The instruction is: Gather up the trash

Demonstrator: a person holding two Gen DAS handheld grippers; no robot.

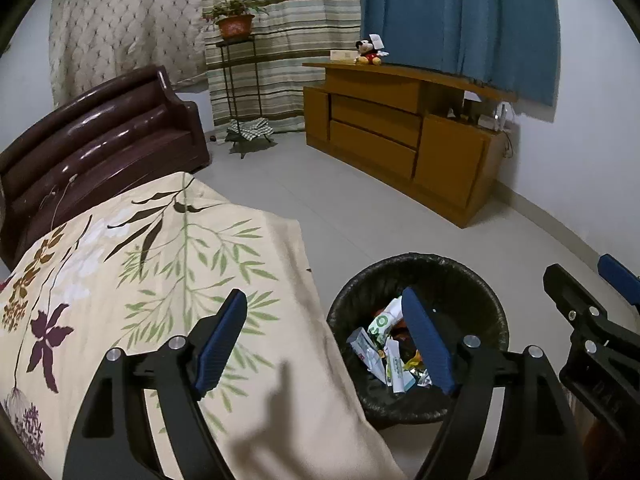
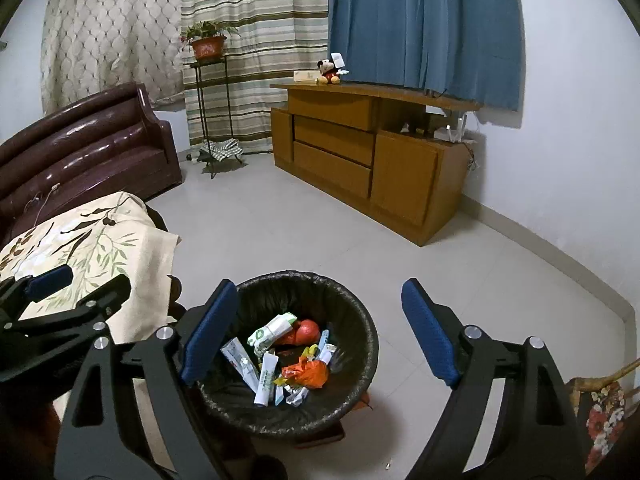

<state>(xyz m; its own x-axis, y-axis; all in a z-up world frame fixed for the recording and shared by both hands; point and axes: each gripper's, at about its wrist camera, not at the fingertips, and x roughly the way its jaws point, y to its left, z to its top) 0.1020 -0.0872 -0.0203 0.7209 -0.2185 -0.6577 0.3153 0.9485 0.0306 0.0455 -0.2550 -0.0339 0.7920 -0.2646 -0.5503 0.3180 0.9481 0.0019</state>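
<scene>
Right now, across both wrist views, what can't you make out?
- Bin bottom: both views, buried under wrappers; near rim hidden by the jaws' arms.
- Wrapper print: too small, both views.
- Cloth's near end: left wrist view, covered by left gripper; what lies beneath it is hidden.
- Right gripper: left wrist view cuts it at the frame edge.
- Cabinet shelf items: too small.

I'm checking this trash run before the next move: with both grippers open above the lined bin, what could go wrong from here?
1. The left gripper hangs half over the floral cloth, so its finger could snag the draped edge beside the bin.
2. The bin stands close against that cloth; a knock on the rim might tip it.
3. The wrappers lie loose, and the right gripper could stir them out if it dips.
</scene>
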